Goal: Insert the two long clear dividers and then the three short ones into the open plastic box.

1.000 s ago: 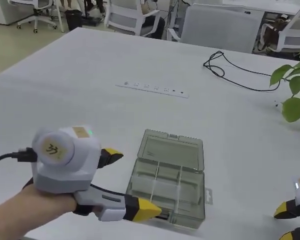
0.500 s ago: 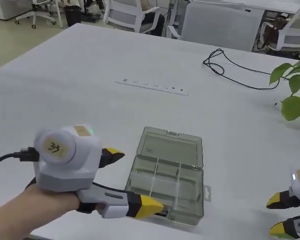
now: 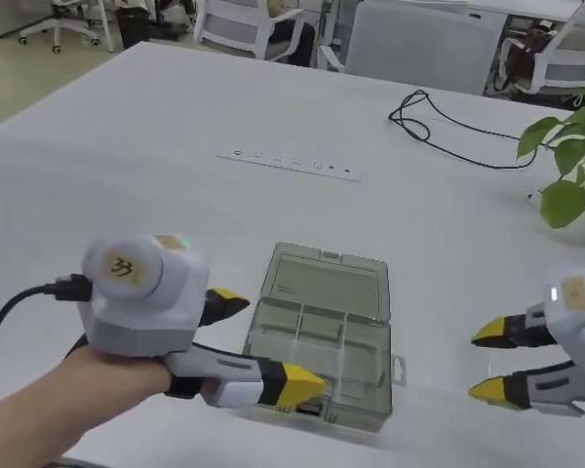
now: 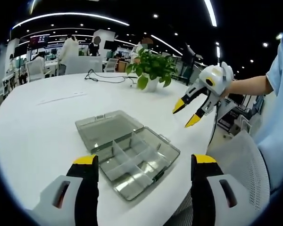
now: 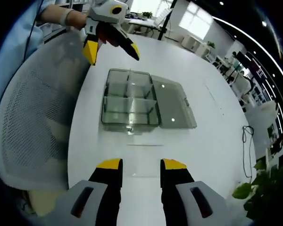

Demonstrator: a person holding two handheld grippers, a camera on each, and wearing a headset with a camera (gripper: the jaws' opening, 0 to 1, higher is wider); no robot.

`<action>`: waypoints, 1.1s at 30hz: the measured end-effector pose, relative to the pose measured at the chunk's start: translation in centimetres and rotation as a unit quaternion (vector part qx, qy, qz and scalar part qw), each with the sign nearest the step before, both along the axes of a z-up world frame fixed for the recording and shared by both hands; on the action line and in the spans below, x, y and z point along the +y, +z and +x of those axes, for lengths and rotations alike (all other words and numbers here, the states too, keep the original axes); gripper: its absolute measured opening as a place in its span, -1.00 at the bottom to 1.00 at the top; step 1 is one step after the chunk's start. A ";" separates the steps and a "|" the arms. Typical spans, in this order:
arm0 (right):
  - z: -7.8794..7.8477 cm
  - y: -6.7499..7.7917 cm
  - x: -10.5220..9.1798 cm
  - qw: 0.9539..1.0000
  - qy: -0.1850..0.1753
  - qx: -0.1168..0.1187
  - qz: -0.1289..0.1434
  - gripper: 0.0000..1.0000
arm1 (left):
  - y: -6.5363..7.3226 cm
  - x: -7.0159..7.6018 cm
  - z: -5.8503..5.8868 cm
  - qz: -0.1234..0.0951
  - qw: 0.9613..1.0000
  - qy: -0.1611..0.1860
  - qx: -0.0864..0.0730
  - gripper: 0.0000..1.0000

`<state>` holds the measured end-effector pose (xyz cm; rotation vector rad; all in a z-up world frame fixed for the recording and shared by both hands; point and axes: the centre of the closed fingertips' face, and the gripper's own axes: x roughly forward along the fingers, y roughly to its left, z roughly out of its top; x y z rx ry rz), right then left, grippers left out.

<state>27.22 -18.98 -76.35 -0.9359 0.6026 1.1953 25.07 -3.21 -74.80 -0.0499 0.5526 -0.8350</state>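
1. The left gripper [image 3: 265, 341] hung at the plastic box [image 3: 356, 408]'s near-left corner, jaws wide apart, empty.
2. The right gripper [image 3: 481, 365] hovered well right of it, jaws parted, holding nothing.
3. The box lay open on the table [image 3: 127, 146], dividers [image 5: 129, 97] standing inside.

Left gripper [image 3: 263, 341]: my jaws spread wide, the plastic box [image 3: 356, 411] just right of the lower tip. Dividers [image 3: 322, 336] stand inside the box. Right gripper [image 3: 489, 361]: jaws apart, box well off to its left.
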 end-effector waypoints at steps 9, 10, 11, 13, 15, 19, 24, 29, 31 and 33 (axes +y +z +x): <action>0.3 2.9 4.5 0.996 0.044 -0.083 0.009 -0.35 | 0.7 -2.3 0.4 -0.024 0.999 -0.011 0.027 0.42; 0.3 3.1 4.8 0.994 0.055 -0.097 0.002 -0.35 | 0.7 -2.5 0.4 -0.026 0.999 -0.011 0.032 0.39; 0.3 3.5 5.3 0.992 0.063 -0.114 0.002 -0.35 | 0.8 -2.9 0.4 -0.031 0.999 -0.015 0.033 0.35; 0.0 4.0 6.1 0.990 0.067 -0.122 0.010 -0.35 | 1.1 -3.4 0.5 -0.045 0.998 -0.014 0.041 0.26; 0.1 4.4 6.5 0.985 0.082 -0.150 -0.004 -0.35 | 1.3 -3.8 0.5 -0.058 0.997 -0.014 0.048 0.12; -0.5 4.9 7.6 0.980 0.100 -0.175 -0.007 -0.35 | 1.7 -4.6 0.6 -0.071 0.996 -0.018 0.051 -0.10; -0.9 4.8 8.7 0.975 0.119 -0.189 -0.014 -0.35 | 2.3 -5.3 0.9 -0.097 0.994 -0.011 0.058 -0.27; -1.4 4.9 9.6 0.972 0.131 -0.195 -0.010 -0.35 | 2.4 -5.8 1.0 -0.108 0.992 -0.008 0.064 -0.51; -1.5 5.1 9.9 0.971 0.133 -0.200 -0.002 -0.35 | 2.4 -5.9 1.1 -0.110 0.992 -0.006 0.064 -0.61; -1.6 5.0 10.0 0.971 0.134 -0.198 -0.004 -0.35 | 2.5 -6.1 1.0 -0.120 0.990 -0.006 0.068 -0.75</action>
